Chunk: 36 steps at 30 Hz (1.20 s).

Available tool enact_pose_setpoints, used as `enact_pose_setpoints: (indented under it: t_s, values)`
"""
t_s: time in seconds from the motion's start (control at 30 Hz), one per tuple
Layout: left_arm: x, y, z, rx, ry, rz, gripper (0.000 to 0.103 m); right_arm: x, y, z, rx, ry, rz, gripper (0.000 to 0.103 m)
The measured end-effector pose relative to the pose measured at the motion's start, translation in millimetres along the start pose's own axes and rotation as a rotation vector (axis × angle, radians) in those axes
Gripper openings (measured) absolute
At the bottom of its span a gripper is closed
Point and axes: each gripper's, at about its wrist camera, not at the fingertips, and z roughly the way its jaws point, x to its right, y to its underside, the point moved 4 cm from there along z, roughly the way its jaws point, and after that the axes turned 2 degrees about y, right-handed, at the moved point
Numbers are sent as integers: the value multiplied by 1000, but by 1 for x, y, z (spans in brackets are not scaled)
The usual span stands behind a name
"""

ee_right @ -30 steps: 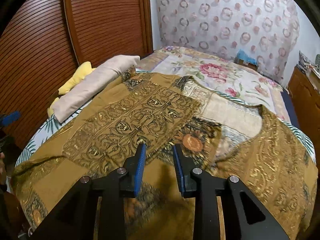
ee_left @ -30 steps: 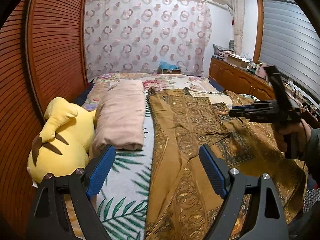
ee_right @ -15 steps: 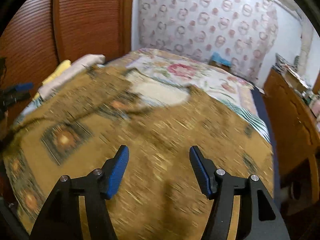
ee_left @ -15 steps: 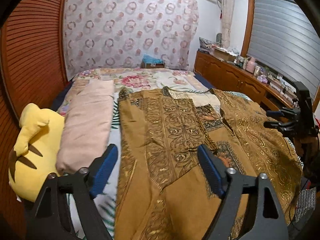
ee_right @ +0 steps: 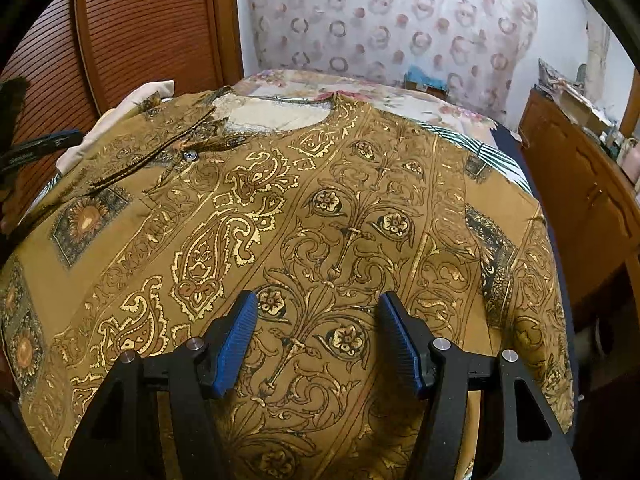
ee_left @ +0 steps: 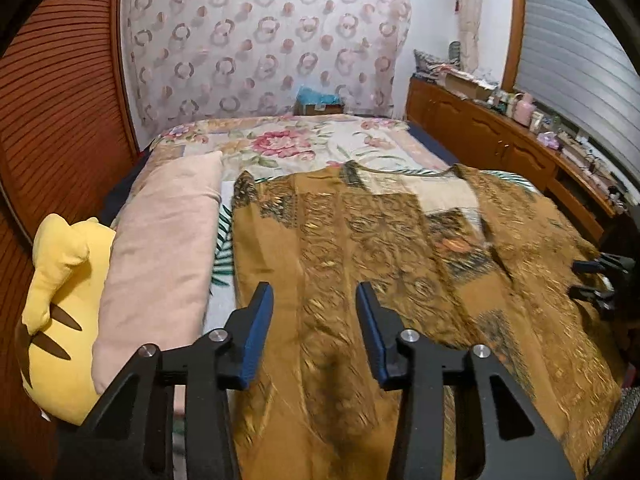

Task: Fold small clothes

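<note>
Spread flat over the bed, collar toward the far wall: a golden-brown patterned shirt with paisley and floral scrollwork, one small button showing near the neckline. Lying just beside its left edge, a long pink pillow, and past that, against the slatted wooden wardrobe door, a yellow plush toy. Beneath the shirt, a flowered bedspread reaching to the head of the bed, with a strip of leaf-print sheet between pillow and shirt.

Left gripper poised over the near left part of the shirt, blue pads apart at a middling gap and closing; fabric seen between them but not pinched, pads not pressing on it. Right gripper above the middle of the right front panel, pads standing fairly wide, nothing clamped between them; whether the tips touch the cloth cannot be told.

Behind the bed, a curtain printed with rings and dots, and a small box topped with teal cloth at its foot. Along the right side, a low wooden cabinet crowded with bottles and small clutter, close to the shirt's right sleeve. Slatted shutter above that cabinet.
</note>
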Motion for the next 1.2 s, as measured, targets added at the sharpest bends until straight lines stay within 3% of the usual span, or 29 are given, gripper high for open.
enact_pose_setpoints:
  t_s: [0.1,0.43,0.67,0.9,1.2]
  values:
    - [-9,-7,13,-15,-32,-14,35,1,1,1,2,1,-1,65]
    - [-33,-17,48,-85,-76,-74,32,0,1,1,1,2,-2,66]
    - [-30,-18,57,-120,-81,-48,4,-1,1,1,1,2,-2,67]
    - [-46,-36,37,-45,-140,-40,2,-1,1,1,1,2,-3,68]
    - [-73,-38,33,-54,-129,-71,2,-2,1,2,1,2,-3,69]
